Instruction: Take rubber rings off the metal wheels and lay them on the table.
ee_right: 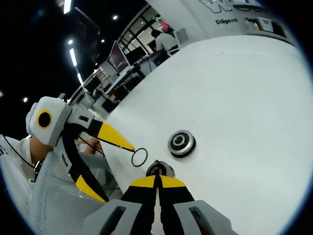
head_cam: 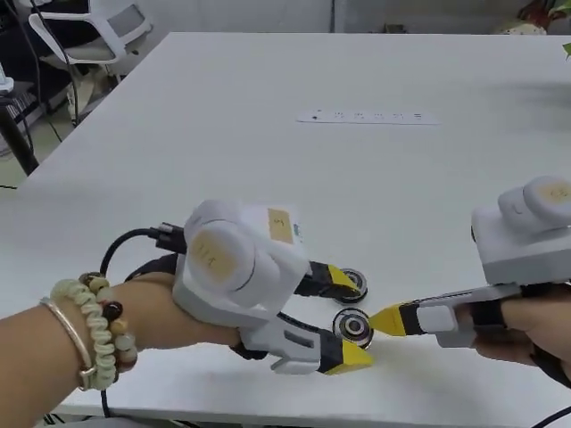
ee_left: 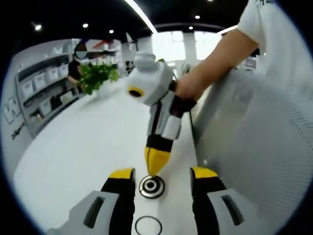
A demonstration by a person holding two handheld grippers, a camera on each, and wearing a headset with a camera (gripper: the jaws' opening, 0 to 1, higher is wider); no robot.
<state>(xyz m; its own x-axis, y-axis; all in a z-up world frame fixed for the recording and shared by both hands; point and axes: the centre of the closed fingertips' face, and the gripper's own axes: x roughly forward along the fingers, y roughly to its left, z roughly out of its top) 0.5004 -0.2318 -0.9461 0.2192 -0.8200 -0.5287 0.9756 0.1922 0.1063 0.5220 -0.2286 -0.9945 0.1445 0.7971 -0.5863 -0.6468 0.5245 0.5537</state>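
Note:
A small metal wheel (head_cam: 352, 326) lies on the white table (head_cam: 268, 134) near its front edge. My left gripper (head_cam: 348, 317) stands open with its yellow-tipped jaws on either side of that wheel (ee_left: 151, 186). My right gripper (head_cam: 379, 319) comes in from the right, shut, its tips touching the wheel's rim (ee_right: 160, 169). A second wheel (ee_right: 181, 143) with a dark rubber ring lies just beyond, beside the left gripper's far jaw (head_cam: 355, 283). One loose black ring (ee_left: 148, 225) lies flat on the table between the left gripper's jaws, nearer its body (ee_right: 139, 156).
A flat white strip (head_cam: 366, 116) lies across the far middle of the table. An office chair (head_cam: 89, 27) stands off the far left corner. A green plant (ee_left: 98, 76) is at the table's far end. The front edge is close behind the grippers.

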